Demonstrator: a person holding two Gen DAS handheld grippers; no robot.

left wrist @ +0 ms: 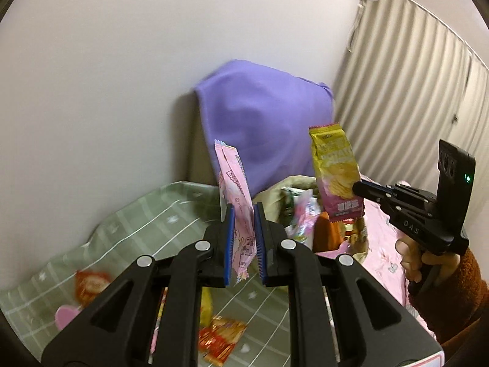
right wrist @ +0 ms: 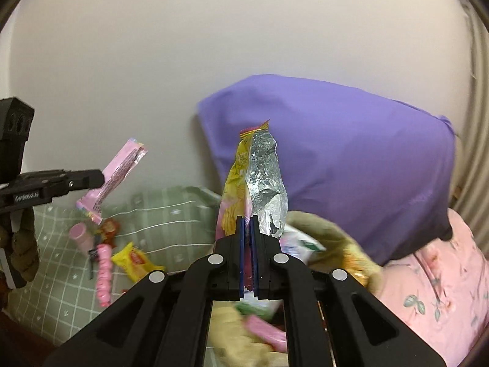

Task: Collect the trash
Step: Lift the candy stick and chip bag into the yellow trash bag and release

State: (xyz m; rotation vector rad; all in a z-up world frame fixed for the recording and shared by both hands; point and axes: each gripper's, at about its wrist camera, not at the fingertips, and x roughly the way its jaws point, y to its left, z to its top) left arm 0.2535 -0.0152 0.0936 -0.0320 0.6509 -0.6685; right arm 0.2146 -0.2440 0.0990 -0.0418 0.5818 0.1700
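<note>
Both grippers grasp trash. Left gripper [left wrist: 244, 238] pinches a pink wrapper [left wrist: 237, 202] between its blue pads, holding it upright above the green sheet [left wrist: 152, 229]. Right gripper [right wrist: 247, 255] is clenched on a yellow chip bag [right wrist: 256, 183], silver inside showing. Both pieces hang near the beige bag [right wrist: 330, 232], which sits in front of the purple pillow [right wrist: 336, 159], probably for dropping in. More wrappers [right wrist: 134, 260] lie on the sheet, left of the bag, not yet collected.

The right gripper [right wrist: 247, 223] pinches a chip bag [right wrist: 259, 183] upright. At left, the left gripper [right wrist: 102, 179] clamps a pink wrapper [right wrist: 117, 172] above a green sheet [right wrist: 171, 214].
</note>
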